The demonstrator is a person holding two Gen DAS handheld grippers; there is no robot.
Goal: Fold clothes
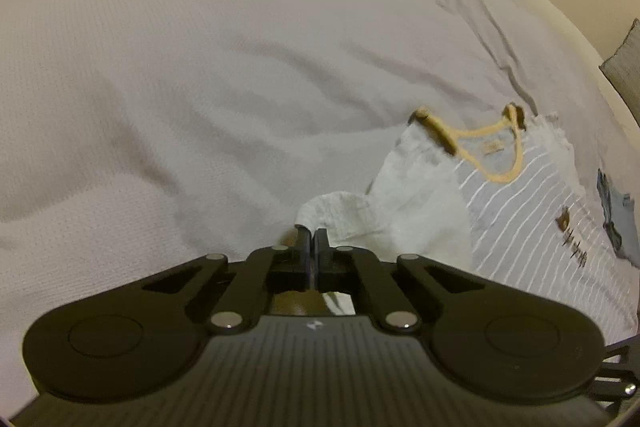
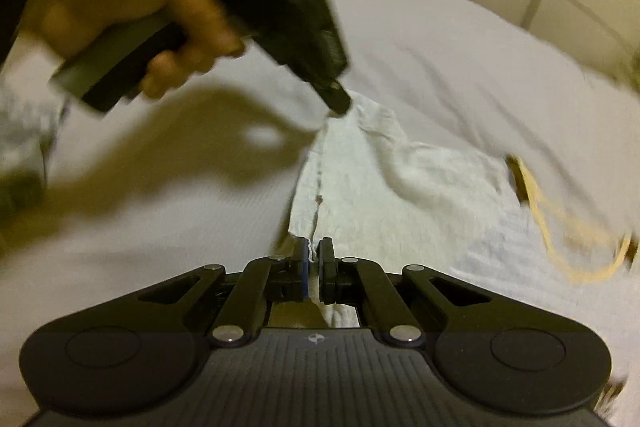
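- Lying spread on the bed [image 1: 200, 67], the small striped shirt [image 1: 520, 211] with its yellow neckline [image 1: 500, 155] has one white sleeve [image 1: 400, 203] drawn out sideways.
- Both claws are pinched shut on cloth: the left claw [image 1: 314, 239] on the sleeve's cuff end, the right claw [image 2: 316, 251] on the white edge nearest it.
- Likely trouble: each grip holds only a sliver of fabric, so a quick swing could pull the sleeve free, or drag the whole shirt and leave a crooked fold.
- Only the right wrist view shows the hand [image 2: 132, 19] carrying the left claw, though it is blurred.
- Only the left wrist view shows the stripes, chest print and neckline sharply.
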